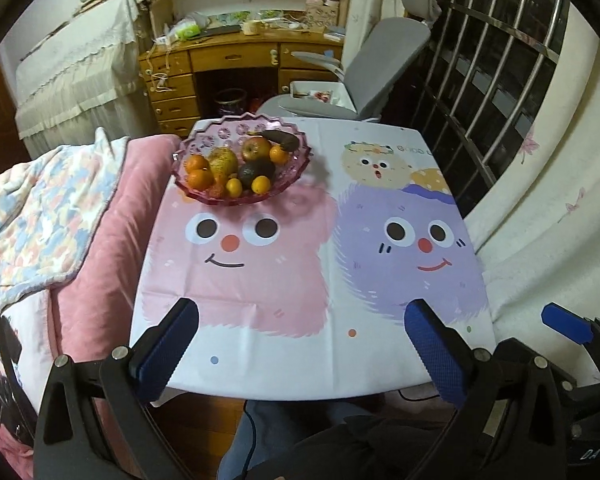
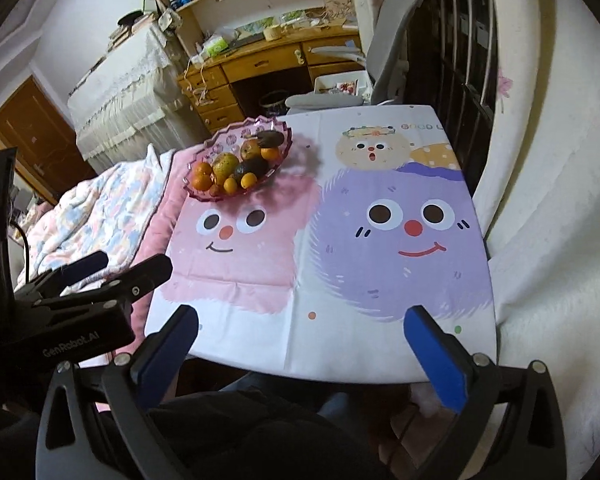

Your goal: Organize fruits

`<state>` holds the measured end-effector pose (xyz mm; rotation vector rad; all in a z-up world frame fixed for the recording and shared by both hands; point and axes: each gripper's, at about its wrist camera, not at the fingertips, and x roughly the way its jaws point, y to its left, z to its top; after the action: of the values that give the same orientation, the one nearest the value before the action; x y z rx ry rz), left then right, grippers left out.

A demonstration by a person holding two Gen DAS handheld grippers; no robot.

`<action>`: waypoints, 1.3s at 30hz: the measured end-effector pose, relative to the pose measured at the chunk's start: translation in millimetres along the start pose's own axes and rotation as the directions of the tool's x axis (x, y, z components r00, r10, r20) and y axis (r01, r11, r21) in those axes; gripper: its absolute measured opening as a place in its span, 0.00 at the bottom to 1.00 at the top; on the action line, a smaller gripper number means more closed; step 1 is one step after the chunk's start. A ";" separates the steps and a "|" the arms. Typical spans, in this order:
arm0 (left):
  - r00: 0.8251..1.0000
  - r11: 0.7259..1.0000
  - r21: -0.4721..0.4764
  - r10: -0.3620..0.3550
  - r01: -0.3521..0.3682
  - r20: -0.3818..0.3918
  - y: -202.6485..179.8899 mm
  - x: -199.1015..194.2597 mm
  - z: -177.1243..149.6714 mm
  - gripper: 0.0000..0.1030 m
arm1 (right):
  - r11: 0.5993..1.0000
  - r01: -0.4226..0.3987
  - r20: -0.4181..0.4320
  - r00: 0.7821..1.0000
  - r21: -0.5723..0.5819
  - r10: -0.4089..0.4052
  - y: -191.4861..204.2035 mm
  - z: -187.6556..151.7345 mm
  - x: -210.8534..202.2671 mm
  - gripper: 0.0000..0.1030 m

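A pink glass bowl (image 1: 220, 136) stands at the far left corner of the table, also in the right wrist view (image 2: 236, 136). It holds several oranges (image 1: 199, 178), a yellow-green pear (image 1: 223, 160), a red apple (image 1: 256, 148), a dark avocado (image 1: 256, 171) and a long dark fruit (image 1: 281, 140). My left gripper (image 1: 300, 332) hovers open over the near edge of the table, nothing between its blue pads. My right gripper (image 2: 300, 332) is open and empty too, beside the left one (image 2: 120, 276). Both are well short of the bowl.
The table wears a cartoon-face cloth (image 1: 300, 264). A bed with a pink blanket (image 1: 100, 240) lies along its left side. Behind it stand a grey chair (image 1: 380, 60) and a wooden desk (image 1: 228, 56). A window grille (image 1: 500, 80) and white curtain are at right. A person's legs (image 1: 300, 440) are below.
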<state>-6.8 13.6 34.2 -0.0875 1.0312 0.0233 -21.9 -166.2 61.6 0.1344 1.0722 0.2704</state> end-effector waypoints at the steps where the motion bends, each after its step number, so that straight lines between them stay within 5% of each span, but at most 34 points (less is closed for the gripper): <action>1: 1.000 1.000 -0.003 0.011 -0.011 0.004 0.2 -0.7 -1.0 0.99 | 1.000 0.002 0.005 1.000 0.003 -0.002 -0.3 -0.3 0.2 1.00; 39: 0.999 0.999 0.015 0.049 -0.050 0.023 -9.6 -3.9 -2.8 0.99 | 1.000 0.001 -0.007 1.000 -0.010 -0.001 0.9 -3.5 6.3 1.00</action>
<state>-10.7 3.9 36.7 -0.0476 1.0106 0.0611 -22.2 -163.6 54.8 0.1239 1.0777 0.2751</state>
